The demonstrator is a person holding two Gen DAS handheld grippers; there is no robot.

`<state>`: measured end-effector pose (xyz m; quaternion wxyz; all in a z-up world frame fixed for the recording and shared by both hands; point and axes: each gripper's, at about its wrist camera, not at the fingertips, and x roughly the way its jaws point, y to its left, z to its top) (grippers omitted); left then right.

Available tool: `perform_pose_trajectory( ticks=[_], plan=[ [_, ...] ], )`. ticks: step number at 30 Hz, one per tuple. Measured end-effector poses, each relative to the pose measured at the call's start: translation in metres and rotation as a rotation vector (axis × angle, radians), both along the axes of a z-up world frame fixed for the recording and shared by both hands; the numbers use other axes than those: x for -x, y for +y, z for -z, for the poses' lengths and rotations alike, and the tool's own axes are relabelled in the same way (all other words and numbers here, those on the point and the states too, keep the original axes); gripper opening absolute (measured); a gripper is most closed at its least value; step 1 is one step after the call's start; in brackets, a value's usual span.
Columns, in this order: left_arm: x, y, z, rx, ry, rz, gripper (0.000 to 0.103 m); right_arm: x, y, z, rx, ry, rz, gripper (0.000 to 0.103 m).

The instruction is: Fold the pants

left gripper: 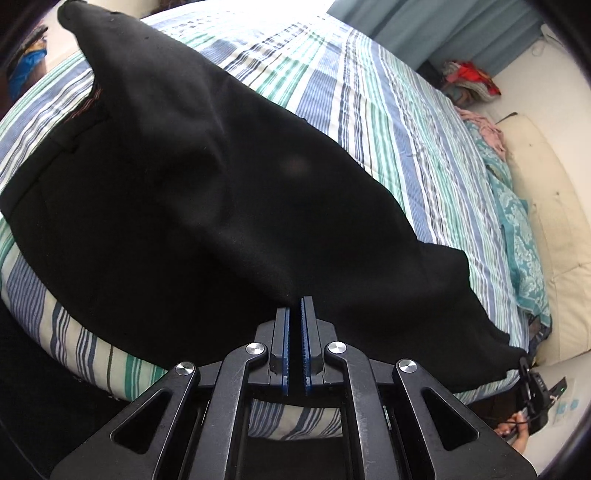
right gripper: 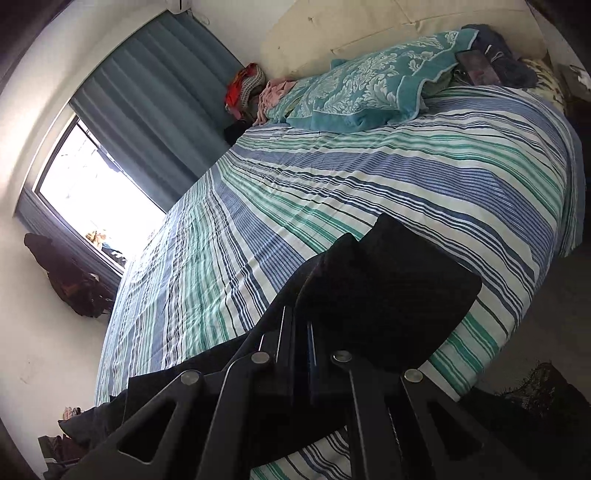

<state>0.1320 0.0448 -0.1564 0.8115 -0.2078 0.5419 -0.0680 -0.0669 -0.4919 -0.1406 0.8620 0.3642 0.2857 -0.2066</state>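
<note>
One striped bed (left gripper: pixel 388 122) fills both views, its blue, green and white cover running up to a cream headboard (right gripper: pixel 354 33). On the bed's near half lie the black pants (left gripper: pixel 177 192), spread wide, one edge draped over the bed's near side. Teal patterned pillows (right gripper: pixel 362 92) sit at the bed's head. The left gripper (left gripper: pixel 294 302) is pinched nearly closed on the pants' near edge; the right gripper (right gripper: pixel 303 314) is clamped on a leg end, lifted above the bed
</note>
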Motion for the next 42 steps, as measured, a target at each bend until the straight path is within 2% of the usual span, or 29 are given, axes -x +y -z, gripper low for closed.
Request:
perform_pose_trajectory(
  ticks=[3,5,9,11,13,14,16,18,20,21,22,26,30,33,34,36,37,38,42],
  plan=[
    [-0.021,-0.005,-0.012,0.035,-0.018,-0.004,0.004,-0.001,-0.009,0.005,-0.064,-0.008,0.0,0.006],
    [-0.037,-0.01,-0.03,0.046,-0.073,-0.01,0.004,-0.015,-0.018,0.001,-0.078,-0.017,-0.027,0.006],
    [-0.049,-0.022,-0.079,0.094,-0.215,-0.016,0.004,-0.046,-0.033,-0.041,-0.031,-0.092,-0.067,0.006],
    [-0.038,-0.029,-0.094,0.067,-0.285,0.004,0.004,-0.046,-0.033,-0.073,0.02,-0.181,-0.089,0.006],
    [-0.022,-0.035,-0.087,-0.01,-0.307,0.02,0.004,-0.037,-0.033,-0.09,0.067,-0.224,-0.103,0.006],
    [-0.014,-0.038,-0.071,-0.026,-0.276,0.033,0.004,-0.033,-0.034,-0.086,0.068,-0.203,-0.1,0.006],
    [-0.001,-0.041,-0.025,-0.058,-0.145,0.073,0.004,-0.028,-0.041,-0.052,0.015,-0.054,-0.079,0.006],
    [0.015,-0.046,0.015,-0.098,-0.04,0.098,0.003,-0.02,-0.053,0.001,-0.127,0.13,-0.028,0.006],
    [0.026,-0.043,0.029,-0.118,0.008,0.108,0.003,-0.004,-0.058,0.042,-0.257,0.219,0.028,0.006],
    [0.027,-0.043,0.029,-0.113,0.011,0.108,0.003,0.002,-0.058,0.055,-0.301,0.235,0.052,0.006],
    [0.029,-0.044,0.025,-0.111,0.0,0.11,0.003,0.007,-0.059,0.058,-0.329,0.214,0.072,0.006],
    [0.034,-0.048,0.008,-0.11,-0.049,0.113,0.003,-0.001,-0.05,0.042,-0.229,0.213,0.048,0.006],
    [0.046,-0.051,0.004,-0.126,-0.061,0.132,0.002,0.0,-0.049,0.034,-0.207,0.184,0.062,0.006],
    [0.049,-0.042,0.006,-0.114,-0.033,0.112,0.003,-0.002,-0.05,0.038,-0.211,0.196,0.063,0.006],
    [0.05,-0.035,0.008,-0.093,-0.015,0.09,0.006,-0.001,-0.052,0.039,-0.211,0.191,0.064,0.006],
    [0.055,-0.016,0.007,-0.027,0.003,0.044,0.029,-0.001,-0.05,0.034,-0.195,0.168,0.061,0.006],
    [0.057,-0.006,0.006,-0.003,-0.002,0.016,0.051,0.0,-0.048,0.031,-0.181,0.155,0.058,0.006],
    [0.057,0.004,0.004,0.016,-0.016,-0.022,0.062,0.0,-0.047,0.028,-0.166,0.141,0.056,0.006],
    [0.04,0.032,0.002,0.126,-0.041,-0.107,0.062,0.0,-0.044,0.023,-0.136,0.116,0.051,0.006]
  ],
)
